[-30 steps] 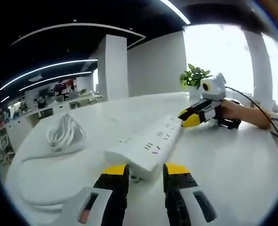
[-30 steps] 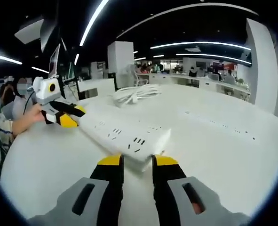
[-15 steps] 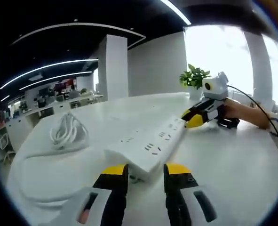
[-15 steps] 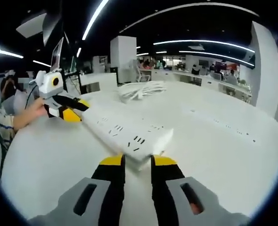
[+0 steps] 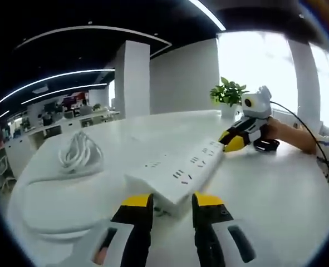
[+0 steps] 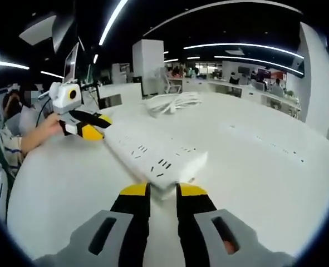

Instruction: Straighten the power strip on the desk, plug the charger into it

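A long white power strip (image 5: 178,172) lies on the white desk (image 5: 275,194), stretched between my two grippers. My left gripper (image 5: 172,201) has its yellow-tipped jaws closed on the strip's near end. At the far end the right gripper (image 5: 232,140), held by a hand (image 5: 284,132), pinches the strip. In the right gripper view the same strip (image 6: 153,153) runs away from my right gripper (image 6: 163,192), whose jaws clamp its end, toward the left gripper (image 6: 92,129). A coiled white cable (image 5: 78,156) lies beside the strip, and it is also the coiled cable (image 6: 172,103) farther back.
A potted plant (image 5: 228,92) stands at the desk's far edge by the window. A thick white cord (image 5: 47,222) curves along the desk's left side. A person's arm (image 6: 33,136) and a screen (image 6: 72,61) are at the left.
The strip's far end and the right gripper have drifted slightly right in the left gripper view. The right gripper's jaws have drawn a little closer together on the strip.
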